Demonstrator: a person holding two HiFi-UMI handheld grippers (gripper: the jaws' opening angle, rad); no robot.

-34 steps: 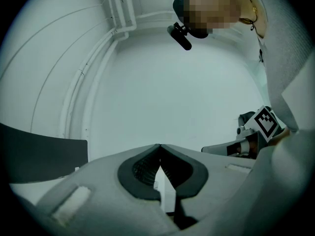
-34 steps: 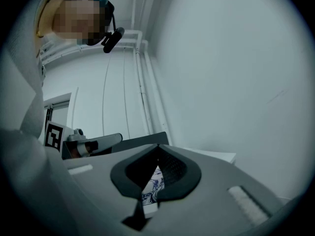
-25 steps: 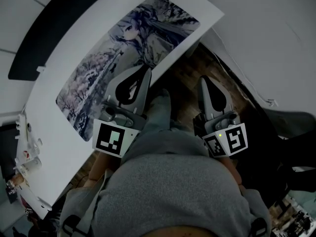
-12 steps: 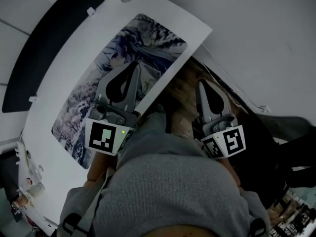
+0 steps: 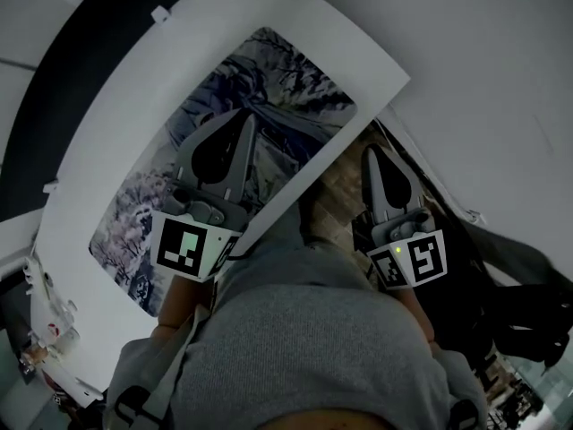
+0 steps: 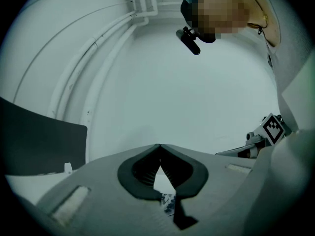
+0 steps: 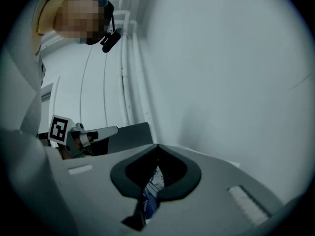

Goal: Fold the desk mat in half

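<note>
- The rectangular desk mat with a blue-grey printed picture [image 5: 286, 79] lies flat and unfolded on the white table top [image 5: 134, 97], with a bare white margin on every side
- The mat's near long edge runs just beside the table's near edge; the widest bare band of table is on the far side, between the mat and a dark panel [image 5: 54, 106]
- Your left gripper [image 5: 244, 119] hangs over the mat close to that near edge; you cannot tell whether it touches the surface
- In its own view the left gripper [image 6: 159, 145] has its jaws together, tip against tip, with nothing pinched; a scrap of the mat's print [image 6: 169, 201] shows through the gap lower down
- Your right gripper [image 5: 370, 152] is off the table, over the strip of brown wood floor [image 5: 336, 186], near the mat's right corner but apart from it
- In its own view the right gripper [image 7: 157, 145] also has its jaws closed tip to tip, with mat print [image 7: 150, 198] visible behind the gap and nothing clamped
- The two grippers are well apart, with your grey knitted jumper [image 5: 313, 330] below and between them
- A pale wall [image 5: 483, 79] stands to your right, with a dark shape [image 5: 501, 267] low beside the right gripper that is too murky to name
- Small clutter sits at the table's left end [image 5: 45, 321], too small to tell
</note>
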